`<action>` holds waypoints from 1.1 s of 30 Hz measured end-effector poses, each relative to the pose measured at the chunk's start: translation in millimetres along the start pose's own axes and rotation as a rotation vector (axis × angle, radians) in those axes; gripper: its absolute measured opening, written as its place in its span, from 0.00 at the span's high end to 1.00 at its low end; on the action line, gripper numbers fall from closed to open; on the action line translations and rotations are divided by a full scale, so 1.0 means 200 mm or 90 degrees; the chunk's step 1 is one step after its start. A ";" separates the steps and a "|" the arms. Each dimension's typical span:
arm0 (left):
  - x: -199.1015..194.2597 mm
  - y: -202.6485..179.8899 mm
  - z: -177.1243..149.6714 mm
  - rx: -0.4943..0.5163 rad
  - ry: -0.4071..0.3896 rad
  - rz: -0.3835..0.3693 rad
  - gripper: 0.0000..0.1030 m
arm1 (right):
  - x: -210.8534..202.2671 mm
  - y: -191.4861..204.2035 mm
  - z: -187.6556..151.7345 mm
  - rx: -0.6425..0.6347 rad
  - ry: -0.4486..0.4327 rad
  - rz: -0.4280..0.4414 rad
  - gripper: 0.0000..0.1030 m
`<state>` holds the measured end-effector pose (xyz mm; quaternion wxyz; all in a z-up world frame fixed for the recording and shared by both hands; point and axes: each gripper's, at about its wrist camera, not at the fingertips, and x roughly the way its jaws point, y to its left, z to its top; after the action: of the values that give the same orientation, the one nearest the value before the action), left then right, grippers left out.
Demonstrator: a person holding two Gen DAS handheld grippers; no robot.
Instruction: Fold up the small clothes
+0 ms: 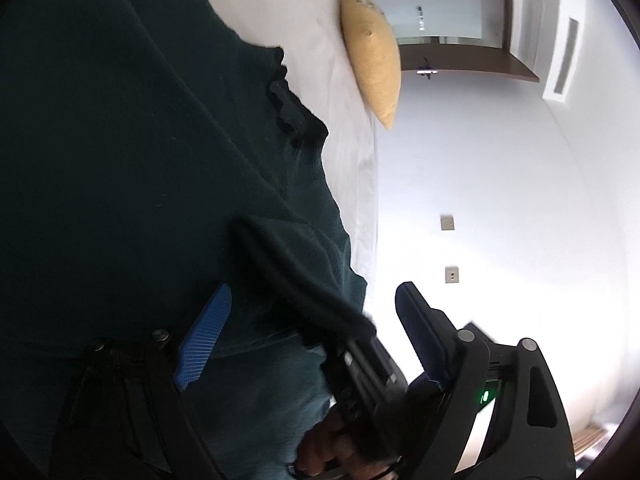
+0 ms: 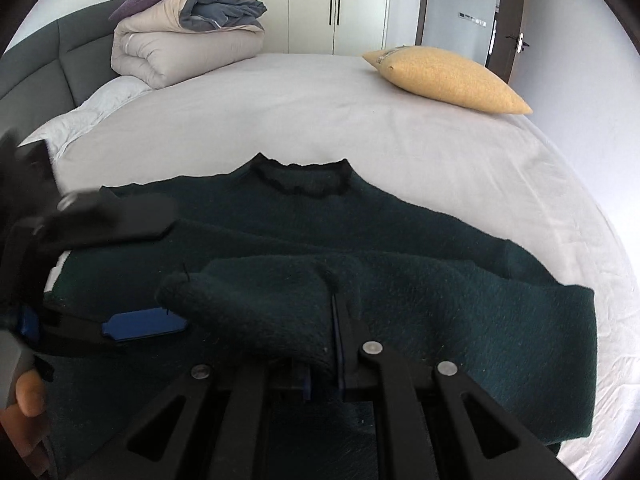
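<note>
White sheets cover a big bed in a bright bedroom, with a yellow pillow near the far edge and a rolled-up blanket by the grey headboard. A dark green sweater lies flat on the bed, close to the camera, with its neck hole pointing away toward the far side. The right gripper is squeezed together on a sleeve of the sweater, and the sleeve is lifted and pulled across the front of the sweater. The left gripper is at the left side of the sweater with its jaws apart. One blue pad sits on the cloth, and the other dark finger hangs in the air, so it is not holding anything. The sleeve looks about half way through its fold. Here is what could go wrong, I think. The sweater is thick and fuzzy, so the sleeve could slip out of the right gripper if it is pulled too fast. If the right gripper tugs too hard, the whole sweater could slide on the smooth sheet and bunch up. The left gripper could also grab too many layers when it closes, and then the fold would come out crooked.
</note>
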<state>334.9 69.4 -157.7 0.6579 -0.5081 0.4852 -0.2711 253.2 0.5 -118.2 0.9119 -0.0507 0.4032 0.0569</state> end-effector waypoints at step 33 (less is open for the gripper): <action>-0.31 -0.20 0.21 0.173 -0.108 0.150 0.93 | -0.23 -0.98 -0.76 0.828 -0.132 0.412 0.30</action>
<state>355.8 126.0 -97.3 0.7859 -0.3755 0.4432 -0.2117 138.8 -217.8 -176.8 0.7286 0.6282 0.2617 0.0772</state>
